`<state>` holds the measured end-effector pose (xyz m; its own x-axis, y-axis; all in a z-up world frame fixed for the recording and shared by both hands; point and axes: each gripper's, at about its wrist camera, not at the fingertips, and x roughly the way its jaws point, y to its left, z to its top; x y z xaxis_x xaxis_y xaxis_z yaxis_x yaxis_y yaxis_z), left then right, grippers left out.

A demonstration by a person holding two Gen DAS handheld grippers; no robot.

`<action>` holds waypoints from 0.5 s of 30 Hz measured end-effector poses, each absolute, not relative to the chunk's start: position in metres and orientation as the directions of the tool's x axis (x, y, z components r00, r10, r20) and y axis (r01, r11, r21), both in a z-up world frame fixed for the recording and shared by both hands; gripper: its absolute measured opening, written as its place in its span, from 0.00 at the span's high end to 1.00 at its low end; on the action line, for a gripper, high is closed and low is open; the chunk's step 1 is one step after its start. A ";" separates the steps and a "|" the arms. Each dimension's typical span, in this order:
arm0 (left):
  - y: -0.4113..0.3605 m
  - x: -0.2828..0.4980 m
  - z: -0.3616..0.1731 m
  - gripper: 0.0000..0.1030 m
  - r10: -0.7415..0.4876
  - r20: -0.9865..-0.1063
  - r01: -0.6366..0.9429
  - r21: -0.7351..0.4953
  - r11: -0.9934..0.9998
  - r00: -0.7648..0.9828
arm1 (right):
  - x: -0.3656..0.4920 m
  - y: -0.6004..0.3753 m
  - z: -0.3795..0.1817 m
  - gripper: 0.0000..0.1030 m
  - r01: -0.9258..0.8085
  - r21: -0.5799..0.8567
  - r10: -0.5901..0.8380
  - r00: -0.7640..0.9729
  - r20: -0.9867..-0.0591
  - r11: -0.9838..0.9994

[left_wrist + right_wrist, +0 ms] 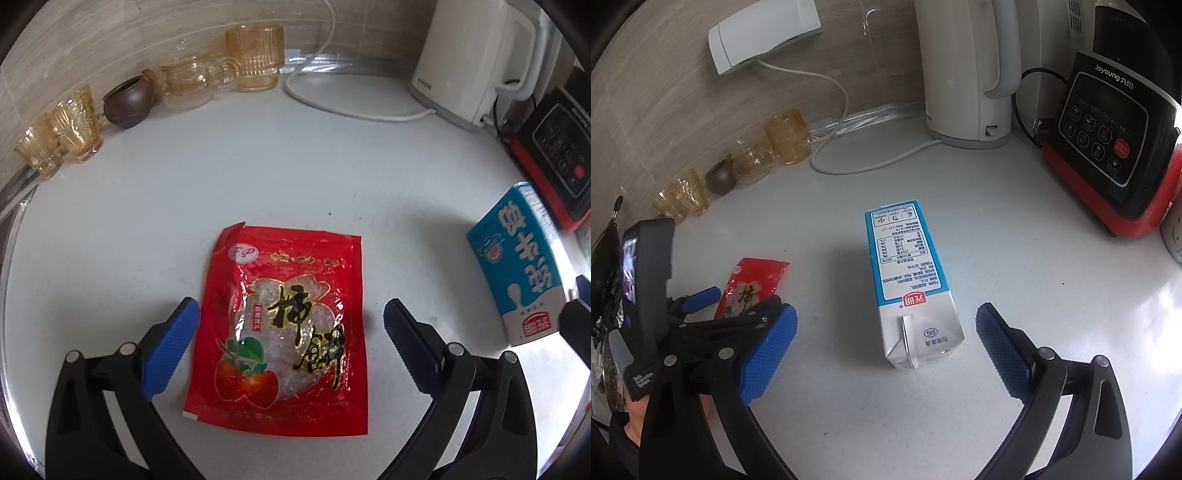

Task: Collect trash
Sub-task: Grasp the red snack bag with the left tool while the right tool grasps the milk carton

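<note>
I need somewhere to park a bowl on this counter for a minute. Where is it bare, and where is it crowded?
Bare: the white counter between the red snack packet and the kettle, and between the milk carton and the Joyoung appliance. Crowded: the wall edge, lined with amber glass cups.

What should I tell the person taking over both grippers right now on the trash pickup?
Left gripper: open, jaws either side of the red snack wrapper, not gripping it.
Right gripper: open, jaws either side of the milk carton, not gripping it.
Both items lie flat on the white counter, carton to the wrapper's right.
Done: nothing collected yet.
Left: close on each item, lift, carry to the bin, which is not in view.
</note>
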<state>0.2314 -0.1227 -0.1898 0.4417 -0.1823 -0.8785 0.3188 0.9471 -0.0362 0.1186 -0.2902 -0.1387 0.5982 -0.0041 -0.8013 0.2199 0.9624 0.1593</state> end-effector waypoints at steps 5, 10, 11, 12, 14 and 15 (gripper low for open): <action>-0.123 0.229 -0.186 0.46 -0.185 -0.865 0.329 -0.024 0.944 0.466 | 0.117 -0.293 -0.139 0.06 0.224 0.161 -0.006 0.601 -0.799 0.961; -0.129 0.231 -0.183 0.77 -0.207 -0.868 0.365 -0.032 0.930 0.451 | 0.116 -0.294 -0.140 0.06 0.229 0.165 -0.005 0.600 -0.800 0.959; -0.129 0.231 -0.183 0.80 -0.202 -0.866 0.363 -0.026 0.931 0.457 | 0.116 -0.293 -0.140 0.06 0.226 0.165 -0.004 0.600 -0.800 0.960; -0.130 0.231 -0.183 0.83 -0.202 -0.866 0.365 -0.024 0.931 0.458 | 0.116 -0.293 -0.140 0.06 0.224 0.163 -0.004 0.600 -0.800 0.961; -0.130 0.231 -0.183 0.84 -0.198 -0.866 0.366 -0.018 0.930 0.460 | 0.116 -0.292 -0.140 0.06 0.220 0.159 -0.004 0.599 -0.801 0.962; -0.131 0.231 -0.182 0.85 -0.197 -0.866 0.369 -0.016 0.929 0.459 | 0.116 -0.292 -0.140 0.06 0.220 0.159 -0.005 0.598 -0.801 0.962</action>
